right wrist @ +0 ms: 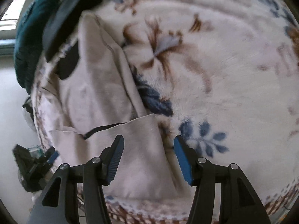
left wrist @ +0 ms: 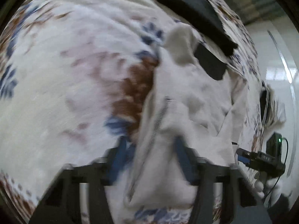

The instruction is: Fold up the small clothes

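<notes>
A small white garment [right wrist: 104,100] with a dark patch and a thin dark trim lies crumpled on a floral blanket [right wrist: 224,74]. My right gripper [right wrist: 148,141] is open just above the garment's near edge, with cloth between the blue pads [right wrist: 182,160]. In the left wrist view the same garment [left wrist: 186,102] is bunched up close between the blue fingers [left wrist: 119,155]. My left gripper [left wrist: 151,141] has its jaws apart with cloth lying between them; the view is blurred. The right gripper also shows in the left wrist view [left wrist: 243,155] at the right edge.
A dark folded garment [left wrist: 196,13] lies at the blanket's far edge, also in the right wrist view [right wrist: 67,16]. A teal garment [right wrist: 31,33] hangs beyond it. The floral blanket [left wrist: 65,65] fills the left. The pale floor [right wrist: 11,112] lies past the blanket's edge.
</notes>
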`<state>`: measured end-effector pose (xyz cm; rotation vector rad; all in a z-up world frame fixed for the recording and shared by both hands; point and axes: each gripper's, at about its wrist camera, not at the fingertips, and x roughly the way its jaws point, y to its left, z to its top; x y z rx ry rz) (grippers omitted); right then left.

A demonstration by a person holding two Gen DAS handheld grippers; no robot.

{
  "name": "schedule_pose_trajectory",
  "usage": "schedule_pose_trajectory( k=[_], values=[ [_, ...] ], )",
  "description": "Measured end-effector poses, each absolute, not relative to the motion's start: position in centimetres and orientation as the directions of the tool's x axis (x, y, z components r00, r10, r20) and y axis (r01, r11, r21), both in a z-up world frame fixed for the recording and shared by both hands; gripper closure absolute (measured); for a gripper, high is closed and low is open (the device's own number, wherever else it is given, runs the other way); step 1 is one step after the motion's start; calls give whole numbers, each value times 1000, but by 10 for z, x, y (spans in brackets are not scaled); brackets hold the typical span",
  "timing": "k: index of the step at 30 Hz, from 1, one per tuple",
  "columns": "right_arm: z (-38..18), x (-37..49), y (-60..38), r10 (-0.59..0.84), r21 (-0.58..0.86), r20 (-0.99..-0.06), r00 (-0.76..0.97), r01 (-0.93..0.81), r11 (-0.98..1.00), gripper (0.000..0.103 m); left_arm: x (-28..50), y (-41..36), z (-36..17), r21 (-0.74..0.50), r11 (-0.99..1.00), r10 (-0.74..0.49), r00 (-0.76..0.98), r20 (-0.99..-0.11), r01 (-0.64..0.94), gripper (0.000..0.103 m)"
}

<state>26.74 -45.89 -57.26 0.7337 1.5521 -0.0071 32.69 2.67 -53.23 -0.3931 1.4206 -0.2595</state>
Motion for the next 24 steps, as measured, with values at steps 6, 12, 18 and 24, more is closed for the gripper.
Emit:
schedule_pose_trajectory(
  k=[6, 12, 18, 24],
  values=[
    [-544, 265, -443, 315, 352, -936, 158, 390, 851, 100, 322, 47, -520, -441, 893, -418, 196, -887, -92, 101],
    [-511, 265, -452, 265, 349, -931, 251, 402, 846, 100, 320, 62, -511, -444, 887, -412, 219, -884, -123, 101],
    [-500, 284, -462, 256, 370, -914, 316, 386, 845, 100, 336, 63, -507, -478, 867, -435, 255, -863, -141, 101],
    [-489, 289, -463, 259, 382, -900, 351, 348, 856, 100, 346, 60, -505, -462, 880, -422, 261, -868, -112, 99]
  ],
)
